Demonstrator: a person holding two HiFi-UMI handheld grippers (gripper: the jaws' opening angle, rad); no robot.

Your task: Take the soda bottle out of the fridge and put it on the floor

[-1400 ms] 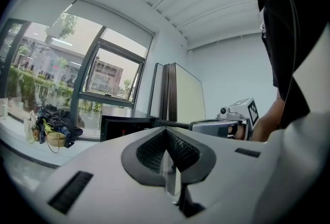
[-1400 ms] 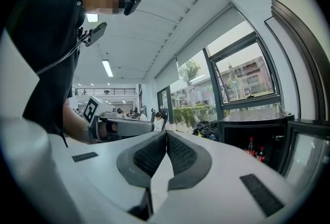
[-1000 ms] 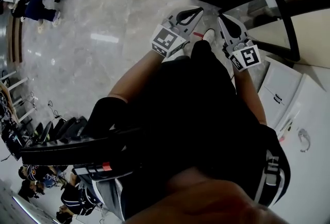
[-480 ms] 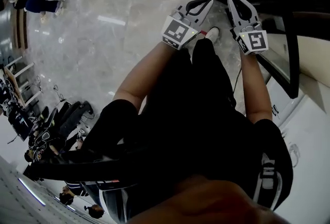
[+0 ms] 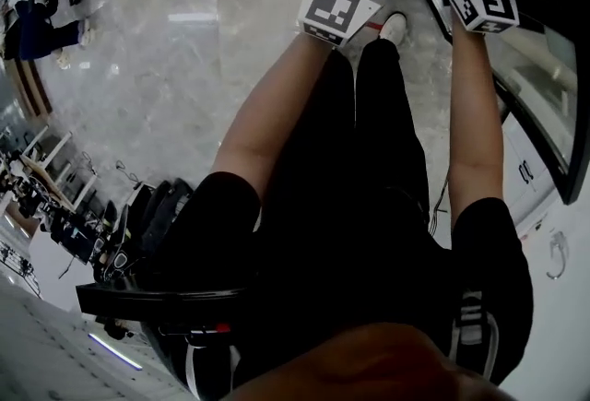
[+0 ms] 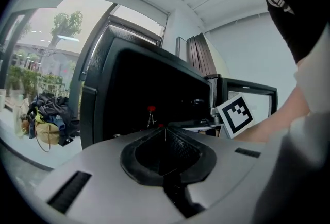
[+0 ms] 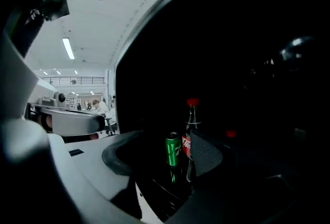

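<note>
The soda bottle (image 7: 191, 130), dark glass with a red cap and red label, stands on a shelf inside the dark fridge (image 7: 258, 63), beside a green can (image 7: 173, 149). My right gripper (image 7: 165, 158) points at both from in front; its jaws are opening, and the pair shows through the gap, untouched. In the head view only its marker cube (image 5: 482, 3) shows, at the fridge's edge. My left gripper (image 6: 165, 127) is shut and empty, held left of the right one and aimed at the fridge. In the left gripper view the bottle's red cap (image 6: 151, 109) shows deep inside.
The fridge's glass door (image 5: 544, 113) stands open at the right, with a white cabinet (image 5: 562, 233) behind it. The person's legs and white shoe (image 5: 395, 26) are below the grippers on the marble floor (image 5: 184, 67). A second red cap (image 7: 230, 134) sits further right inside.
Both grippers have moved forward, up the head view, toward the dark fridge. The right gripper's jaw tips have passed out of that view's top edge.
</note>
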